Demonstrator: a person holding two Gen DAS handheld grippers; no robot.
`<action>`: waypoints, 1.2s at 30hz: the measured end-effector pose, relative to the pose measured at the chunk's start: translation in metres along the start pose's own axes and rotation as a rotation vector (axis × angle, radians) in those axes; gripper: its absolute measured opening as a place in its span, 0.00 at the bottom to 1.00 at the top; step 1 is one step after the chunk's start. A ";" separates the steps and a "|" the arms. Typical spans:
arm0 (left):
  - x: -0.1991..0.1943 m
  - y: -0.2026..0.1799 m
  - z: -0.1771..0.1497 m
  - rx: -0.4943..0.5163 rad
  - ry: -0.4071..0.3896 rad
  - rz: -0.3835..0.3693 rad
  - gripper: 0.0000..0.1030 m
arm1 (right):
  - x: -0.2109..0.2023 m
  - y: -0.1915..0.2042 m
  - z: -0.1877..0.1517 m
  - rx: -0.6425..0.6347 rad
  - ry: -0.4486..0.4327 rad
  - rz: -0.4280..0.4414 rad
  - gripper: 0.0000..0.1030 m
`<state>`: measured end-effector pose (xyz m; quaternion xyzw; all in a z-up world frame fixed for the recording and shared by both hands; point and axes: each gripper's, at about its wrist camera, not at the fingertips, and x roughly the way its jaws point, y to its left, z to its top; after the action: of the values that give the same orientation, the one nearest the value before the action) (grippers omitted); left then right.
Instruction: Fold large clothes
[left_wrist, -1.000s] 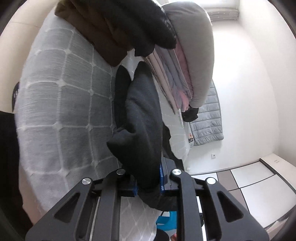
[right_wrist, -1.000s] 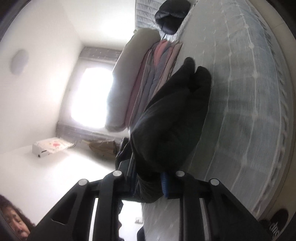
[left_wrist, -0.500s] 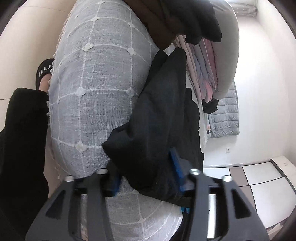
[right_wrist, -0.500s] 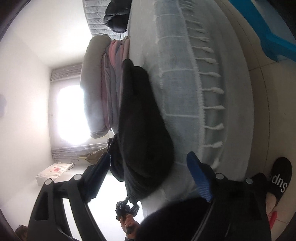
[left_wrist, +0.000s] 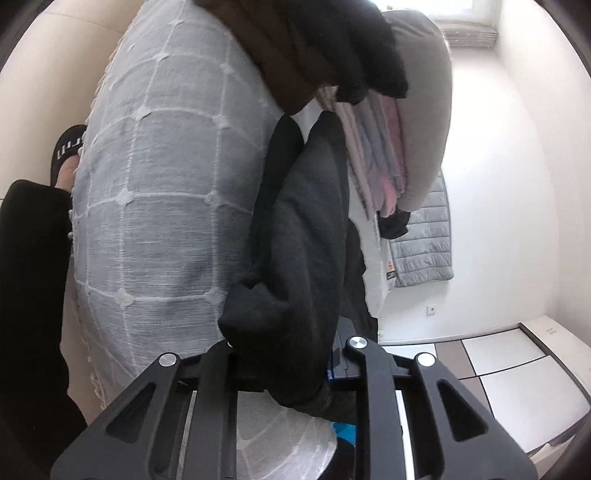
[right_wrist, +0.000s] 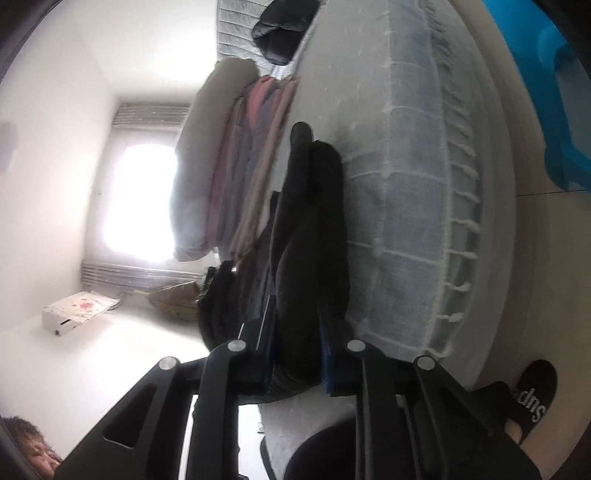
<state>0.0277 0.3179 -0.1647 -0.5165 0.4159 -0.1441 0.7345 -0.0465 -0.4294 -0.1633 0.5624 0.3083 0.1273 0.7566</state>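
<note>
Left gripper closing, pads pressed on a bunched fold of the black garment; cloth between the jaws, spilling over and below them. Ahead of this gripper: garment stretched forward along the bed cover, a pale grey checked weave. To the gripper's left: cover edge rolling down to the floor, with a black trouser leg and a black slipper just beside that edge; little free room there. To its right: white wall and a hanging grey quilted jacket, with tiled floor below, open. Far ahead: brown and black clothes heaped at the top, and a stack of folded pink and lilac bedding under a grey pillow. Right gripper closing, jaws pinching another part of the same black garment, cloth clamped between the blue pads. To this gripper's right: tasselled cover fringe marking the bed edge, then floor, a blue plastic stool, a second black slipper. To its left: bright window, open white surface. No containers in view.
</note>
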 end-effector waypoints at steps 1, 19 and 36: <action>0.003 0.009 0.001 -0.012 0.003 0.010 0.18 | 0.002 -0.006 0.001 0.012 0.024 -0.038 0.20; 0.005 0.014 0.005 0.026 0.056 0.069 0.40 | 0.214 0.203 -0.105 -0.524 0.344 -0.034 0.62; 0.007 0.022 0.005 0.008 0.047 0.013 0.40 | 0.270 0.227 -0.111 -0.675 0.349 -0.235 0.62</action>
<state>0.0313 0.3254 -0.1866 -0.5073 0.4359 -0.1528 0.7275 0.1309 -0.1216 -0.0594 0.2129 0.4355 0.2277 0.8445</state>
